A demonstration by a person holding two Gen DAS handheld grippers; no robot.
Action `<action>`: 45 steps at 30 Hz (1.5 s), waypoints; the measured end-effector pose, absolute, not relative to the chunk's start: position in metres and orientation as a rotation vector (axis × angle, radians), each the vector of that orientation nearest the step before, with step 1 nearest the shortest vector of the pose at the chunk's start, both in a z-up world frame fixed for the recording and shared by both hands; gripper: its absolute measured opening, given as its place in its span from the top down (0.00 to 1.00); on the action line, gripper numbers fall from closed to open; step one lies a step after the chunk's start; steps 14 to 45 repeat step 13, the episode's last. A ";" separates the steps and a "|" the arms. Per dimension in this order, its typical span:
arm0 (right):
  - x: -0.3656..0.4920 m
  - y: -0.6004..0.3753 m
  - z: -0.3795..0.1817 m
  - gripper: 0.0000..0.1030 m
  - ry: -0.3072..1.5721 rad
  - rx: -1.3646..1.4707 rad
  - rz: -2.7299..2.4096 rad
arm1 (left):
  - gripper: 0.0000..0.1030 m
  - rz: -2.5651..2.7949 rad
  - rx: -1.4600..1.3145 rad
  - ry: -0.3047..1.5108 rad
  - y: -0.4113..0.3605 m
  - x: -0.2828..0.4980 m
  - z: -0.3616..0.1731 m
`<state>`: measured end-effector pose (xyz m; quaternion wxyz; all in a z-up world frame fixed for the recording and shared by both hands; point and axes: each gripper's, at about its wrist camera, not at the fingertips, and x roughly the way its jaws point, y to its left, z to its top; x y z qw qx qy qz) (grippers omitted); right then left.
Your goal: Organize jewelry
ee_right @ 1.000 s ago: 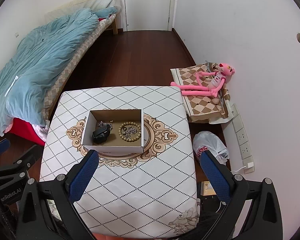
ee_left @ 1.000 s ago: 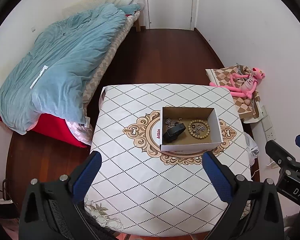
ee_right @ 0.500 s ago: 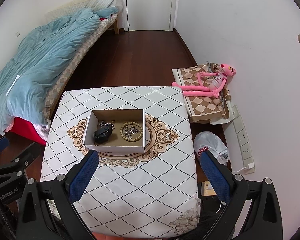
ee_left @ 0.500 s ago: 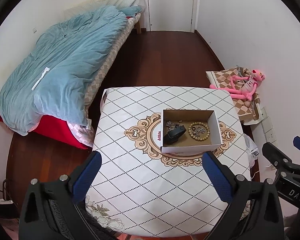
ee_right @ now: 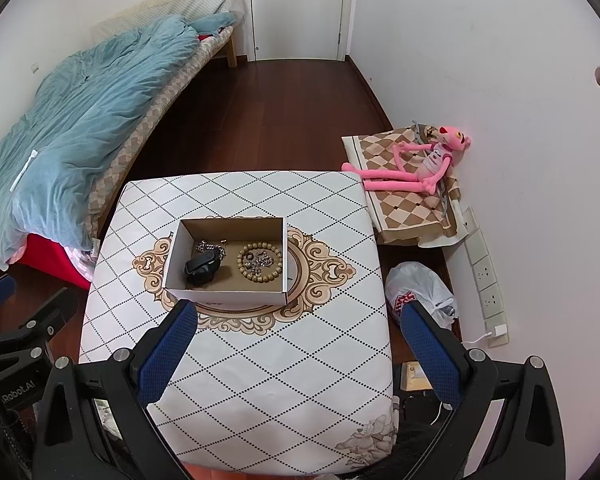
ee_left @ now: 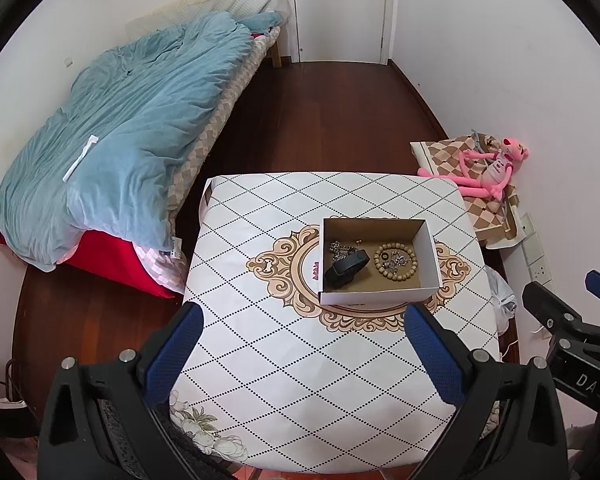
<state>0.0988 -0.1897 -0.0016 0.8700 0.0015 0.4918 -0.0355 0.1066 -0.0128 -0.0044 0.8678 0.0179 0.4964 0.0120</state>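
Blue-padded fingers [ee_left: 436, 356] of your left gripper [ee_left: 300, 356] stand wide apart with nothing between them, and your right gripper [ee_right: 296, 354] is spread just as wide and just as empty. Both hang high above the table [ee_left: 284, 392], well clear of the cardboard box [ee_left: 428, 248] at about 1 o'clock in the left view and 11 o'clock in the right view.

Over the last second the box has slid a little further from the camera in both views and looks slightly smaller, so you are pulling back and up, not closing in. Nothing inside it has shifted. The black wristband [ee_left: 346, 268] lies at the box's 9 o'clock side over a tangle of silver chain [ee_left: 338, 248]; the wooden bead bracelet [ee_left: 396, 262] sits at the 3 o'clock side, ringing small metal pieces [ee_left: 396, 258] I cannot identify.

Judging by that, every piece is already in the box and you are retreating: either the sorting is finished or it has not begun.
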 end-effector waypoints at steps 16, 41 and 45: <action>0.101 -0.193 -0.002 0.01 1.034 0.005 -0.073 | 0.01 0.027 0.033 1.049 -0.012 0.108 -0.004; 0.101 -0.193 -0.002 0.01 1.034 0.005 -0.073 | 0.01 0.027 0.033 1.049 -0.012 0.108 -0.004; 0.101 -0.193 -0.002 0.01 1.034 0.005 -0.073 | 0.01 0.027 0.033 1.049 -0.012 0.108 -0.004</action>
